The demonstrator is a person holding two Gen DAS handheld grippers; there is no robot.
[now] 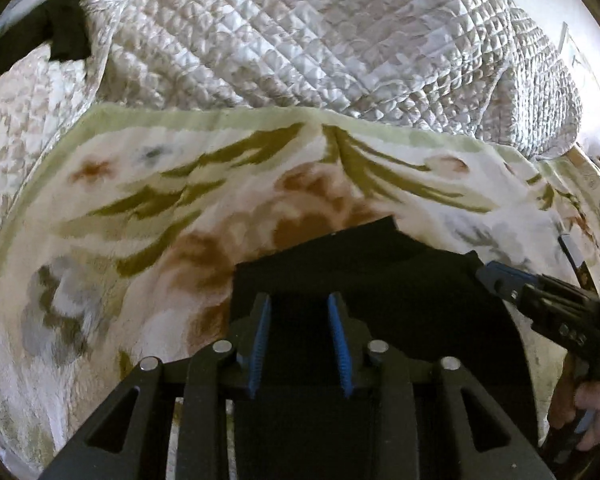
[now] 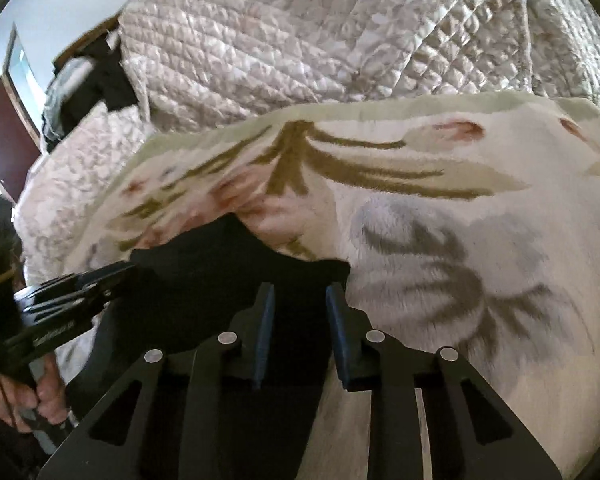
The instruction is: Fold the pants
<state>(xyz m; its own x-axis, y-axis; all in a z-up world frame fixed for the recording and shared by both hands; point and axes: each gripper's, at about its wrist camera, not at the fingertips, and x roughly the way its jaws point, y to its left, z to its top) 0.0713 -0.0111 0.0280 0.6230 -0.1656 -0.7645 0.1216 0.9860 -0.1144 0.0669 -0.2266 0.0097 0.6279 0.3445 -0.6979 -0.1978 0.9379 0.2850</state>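
Pants [image 1: 360, 272] judged soft, limp, light; corners are best pinched. Left gripper [image 1: 300, 344] and right gripper [image 2: 300, 336] are seen spread apart, nothing clamped.

The pants [image 1: 352, 264] are looking like soft, dull black cloth. The flowered blanket [image 1: 148, 216] is looking fuzzy. The quilt [image 1: 300, 40] is shining, silky and bumpy. The left tongs [image 1: 300, 300] are showing dull black plastic, ridged blue pads [image 1: 262, 336] and shiny metal pins [image 1: 222, 346].

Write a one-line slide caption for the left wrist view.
Left tool open above black pants on a floral blanket, right tool at their edge.
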